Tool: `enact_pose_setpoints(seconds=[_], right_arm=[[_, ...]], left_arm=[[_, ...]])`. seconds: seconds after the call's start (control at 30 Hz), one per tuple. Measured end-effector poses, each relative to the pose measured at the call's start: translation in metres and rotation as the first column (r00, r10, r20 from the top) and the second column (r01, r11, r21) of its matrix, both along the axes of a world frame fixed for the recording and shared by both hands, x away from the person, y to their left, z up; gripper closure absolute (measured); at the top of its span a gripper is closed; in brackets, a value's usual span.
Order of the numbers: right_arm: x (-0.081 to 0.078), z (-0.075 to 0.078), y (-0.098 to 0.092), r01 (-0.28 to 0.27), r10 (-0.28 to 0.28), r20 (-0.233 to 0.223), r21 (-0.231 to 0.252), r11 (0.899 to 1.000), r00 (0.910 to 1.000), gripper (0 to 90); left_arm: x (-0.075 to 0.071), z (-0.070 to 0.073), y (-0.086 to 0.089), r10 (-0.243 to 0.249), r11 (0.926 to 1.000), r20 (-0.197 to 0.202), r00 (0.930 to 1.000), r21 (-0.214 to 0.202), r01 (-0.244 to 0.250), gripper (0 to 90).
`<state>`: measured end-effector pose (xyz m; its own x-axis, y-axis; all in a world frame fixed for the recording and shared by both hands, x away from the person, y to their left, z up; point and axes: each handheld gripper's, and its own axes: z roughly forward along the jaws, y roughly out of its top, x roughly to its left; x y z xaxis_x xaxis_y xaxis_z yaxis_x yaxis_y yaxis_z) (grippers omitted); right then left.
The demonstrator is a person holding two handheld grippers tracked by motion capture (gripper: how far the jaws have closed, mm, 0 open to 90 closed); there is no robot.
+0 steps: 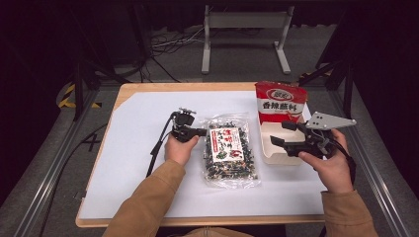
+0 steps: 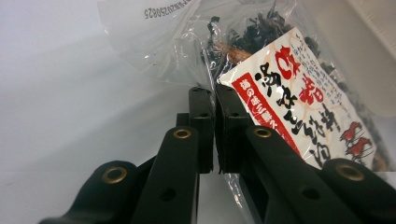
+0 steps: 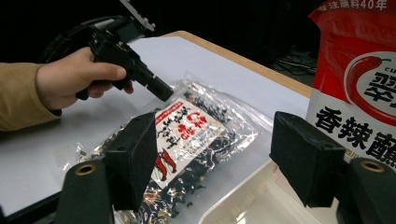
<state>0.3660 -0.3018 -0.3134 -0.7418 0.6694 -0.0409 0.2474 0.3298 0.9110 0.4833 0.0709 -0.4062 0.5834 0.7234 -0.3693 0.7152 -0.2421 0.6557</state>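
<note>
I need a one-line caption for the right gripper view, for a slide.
Open right gripper over white tray; left gripper pinches clear snack bag.

Wooden table; white sheet on it, bearing clear snack bag, cream tray.

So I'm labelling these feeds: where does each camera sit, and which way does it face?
High view: above the person's side, facing forward and down on the table; forearms, hands, both tongs.
Left gripper view: on the left tongs, jaws shut, facing the clear snack bag.
Right gripper view: on the right tongs, jaws open, facing the bag, white tray, red pouch.
All share the bag.
</note>
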Motion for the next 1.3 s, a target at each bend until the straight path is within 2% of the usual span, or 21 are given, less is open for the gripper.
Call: enact_pose_setpoints(seconds=[0.17,0.2,0.33,0.4,0.47,0.53,0.6,0.67,0.7,0.73,0.8,0.87,0.93,0.97,1.0,1.03,1.07,1.2,1.23,1.27,1.3], right_arm=[[0.000,0.000,0.002,0.001,-0.001,-0.002,0.001,1.000,1.0000,33.3],[0.000,0.000,0.002,0.001,-0.001,-0.002,0.001,1.000,1.0000,33.3],[-0.002,0.000,0.005,0.001,-0.001,-0.010,0.017,1.000,0.9999,35.5],[-0.002,0.000,0.006,0.000,0.001,-0.013,0.026,1.000,0.9999,35.8],[-0.002,0.000,0.007,-0.001,0.002,-0.014,0.030,1.000,0.9999,35.8],[-0.003,0.001,0.008,-0.006,0.006,-0.014,0.036,0.999,0.9999,35.8],[-0.004,0.001,0.008,-0.008,0.008,-0.013,0.042,0.999,0.9999,35.9],[-0.005,0.002,0.010,-0.012,0.013,-0.018,0.050,0.999,0.9997,36.5],[-0.005,0.002,0.010,-0.012,0.013,-0.018,0.050,0.999,0.9997,36.5],[-0.006,0.002,0.011,-0.012,0.013,-0.019,0.049,0.999,0.9997,36.8],[-0.006,0.001,0.013,-0.021,0.023,-0.027,0.052,0.998,0.9994,36.8],[-0.007,0.001,0.015,-0.023,0.025,-0.033,0.054,0.998,0.9991,36.9],[-0.007,0.001,0.017,-0.025,0.027,-0.039,0.056,0.998,0.9989,36.9],[-0.007,0.001,0.018,-0.027,0.030,-0.042,0.058,0.998,0.9987,36.9],[-0.007,0.001,0.018,-0.027,0.030,-0.046,0.060,0.998,0.9985,36.8],[-0.007,0.001,0.019,-0.030,0.033,-0.049,0.062,0.998,0.9983,36.3],[-0.006,0.000,0.019,-0.030,0.033,-0.058,0.066,0.997,0.9978,35.4],[-0.002,-0.005,0.023,-0.033,0.038,-0.079,0.061,0.998,0.9962,35.3],[-0.001,-0.006,0.024,-0.036,0.042,-0.088,0.064,0.997,0.9953,34.6],[0.000,-0.008,0.026,-0.033,0.039,-0.099,0.061,0.998,0.9944,34.2],[0.001,-0.009,0.027,-0.032,0.039,-0.100,0.062,0.998,0.9942,33.8]], left_arm=[[-0.015,0.023,0.012,0.003,0.9992,0.086,0.9963,-0.041,0.001,87.4],[-0.015,0.023,0.012,0.003,0.9992,0.086,0.9963,-0.041,0.001,87.5],[-0.033,0.042,0.017,-0.014,0.9982,0.175,0.9844,-0.055,0.024,87.4],[-0.041,0.050,0.018,-0.019,0.9976,0.217,0.9759,-0.060,0.033,87.4],[-0.051,0.058,0.018,-0.026,0.9976,0.272,0.9621,-0.055,0.042,87.4],[-0.057,0.062,0.020,-0.033,0.9967,0.296,0.9547,-0.062,0.054,87.4],[-0.065,0.066,0.020,-0.039,0.9958,0.327,0.9442,-0.066,0.064,87.4],[-0.074,0.071,0.021,-0.051,0.9949,0.371,0.9273,-0.062,0.080,87.4],[-0.074,0.071,0.021,-0.051,0.9949,0.371,0.9273,-0.062,0.080,87.4],[-0.080,0.074,0.021,-0.054,0.9949,0.399,0.9153,-0.057,0.083,87.4],[-0.091,0.078,0.021,-0.063,0.9933,0.439,0.8965,-0.060,0.099,87.4],[-0.097,0.081,0.019,-0.073,0.9923,0.460,0.8849,-0.056,0.111,87.4],[-0.105,0.085,0.019,-0.088,0.9903,0.489,0.8680,-0.051,0.129,87.4],[-0.108,0.086,0.018,-0.092,0.9891,0.491,0.8664,-0.056,0.136,87.4],[-0.110,0.087,0.018,-0.100,0.9881,0.501,0.8594,-0.051,0.145,87.4],[-0.112,0.088,0.018,-0.105,0.9875,0.506,0.8559,-0.049,0.150,87.4],[-0.114,0.089,0.019,-0.108,0.9869,0.519,0.8477,-0.047,0.155,87.3],[-0.119,0.091,0.020,-0.126,0.9825,0.532,0.8373,-0.050,0.179,87.3],[-0.121,0.091,0.021,-0.123,0.9811,0.547,0.8283,-0.059,0.184,87.2],[-0.122,0.092,0.021,-0.127,0.9805,0.544,0.8294,-0.058,0.188,87.1],[-0.122,0.092,0.021,-0.133,0.9797,0.545,0.8275,-0.054,0.193,87.1]])
